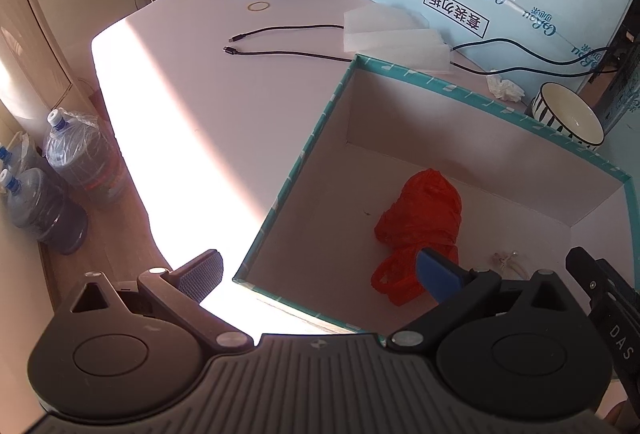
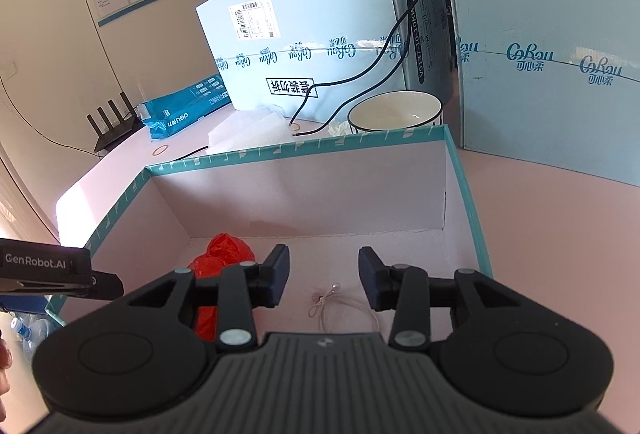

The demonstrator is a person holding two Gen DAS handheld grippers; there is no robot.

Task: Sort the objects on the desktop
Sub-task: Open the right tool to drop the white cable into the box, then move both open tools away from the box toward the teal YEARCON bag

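Crinkled red plastic bag [image 1: 420, 230] (glossy) in teal-rimmed cardboard box [image 1: 296, 169].

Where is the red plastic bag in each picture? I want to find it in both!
Left wrist view: the red plastic bag lies low and right of middle, on the box floor, just past the left claw's blue fingertip.
Right wrist view: the bag sits low and left, partly hidden behind the right claw's left finger.
Shared landmark: the teal-rimmed box around it.
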